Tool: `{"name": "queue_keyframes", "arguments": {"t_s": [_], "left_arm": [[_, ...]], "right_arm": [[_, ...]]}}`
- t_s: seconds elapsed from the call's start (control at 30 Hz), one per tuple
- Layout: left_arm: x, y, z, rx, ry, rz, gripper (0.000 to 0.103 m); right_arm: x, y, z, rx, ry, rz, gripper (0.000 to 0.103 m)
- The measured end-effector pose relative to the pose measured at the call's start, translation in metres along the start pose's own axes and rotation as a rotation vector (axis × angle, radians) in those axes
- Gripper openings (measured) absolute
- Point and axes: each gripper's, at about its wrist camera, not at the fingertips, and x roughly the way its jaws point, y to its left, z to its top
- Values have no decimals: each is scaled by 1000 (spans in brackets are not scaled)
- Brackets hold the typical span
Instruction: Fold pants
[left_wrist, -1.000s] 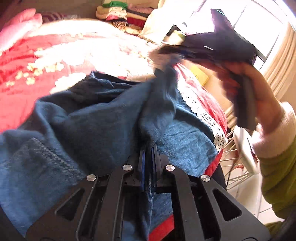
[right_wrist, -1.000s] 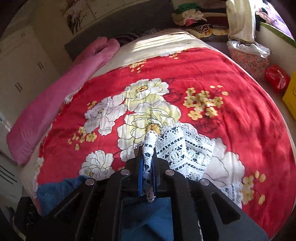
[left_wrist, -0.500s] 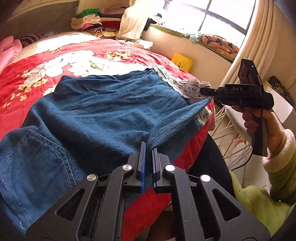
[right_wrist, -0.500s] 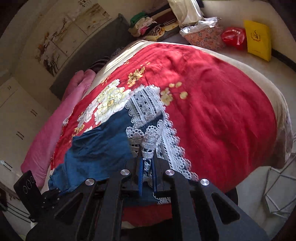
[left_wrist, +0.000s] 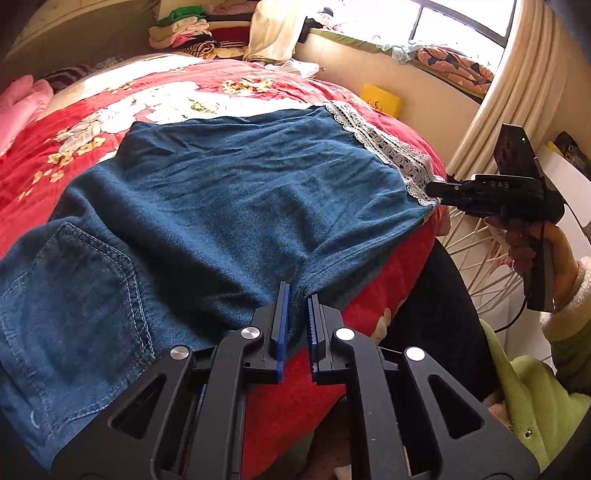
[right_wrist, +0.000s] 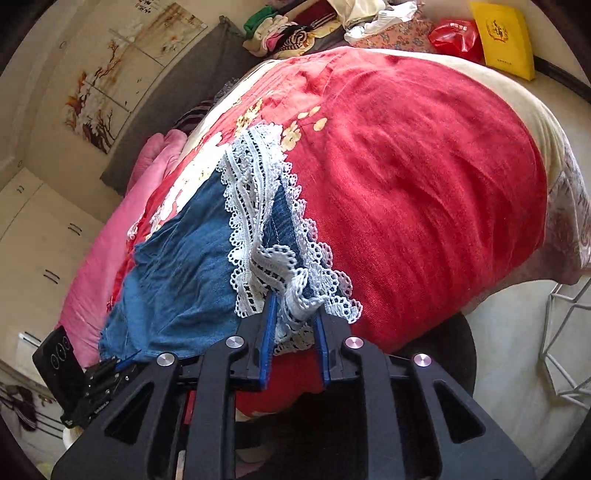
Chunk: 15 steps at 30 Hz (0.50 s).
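The pants (left_wrist: 229, 206) have been laid flat on the bed (right_wrist: 424, 166). Both jaws are opening: the left hand-held gripper (left_wrist: 296, 295) barely parted at the hem, the right hand-held gripper (right_wrist: 293, 306) spread, lace seemingly loose between. Wrinkles should be smoothed before folding.

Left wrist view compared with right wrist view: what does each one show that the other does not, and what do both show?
Only the left wrist view shows the back pocket of the pants, the window, the curtain and the hand that carries the right gripper.

Only the right wrist view shows the wall painting, the white cupboards, the red bag and the lace lying loose between the opening gripper.

Both show the blue pants, their lace hem, the red flowered blanket, the pink pillow, the pile of clothes and the yellow packet.
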Motion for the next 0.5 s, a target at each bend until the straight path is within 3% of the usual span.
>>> {"name": "queue_keyframes", "arguments": {"t_s": [0.1,0.17,0.33,0.43,0.5], "left_arm": [[-6,-2,-2,16,2,-3,17],[-13,-3,-4,2,-5,-18,41],[-49,8,-1,-55,-107,27,48],[-64,18,19,-39,-154,90,65],[-64,34,40,-52,-152,138,65]], "right_arm": [[-21,5,5,-59,-50,-31,43],[-33,8,10,-94,-91,-41,53],[-33,21,43,-169,-119,3,66],[-8,35,68,-243,-96,5,70],[14,39,88,-251,-67,0,70]]}}
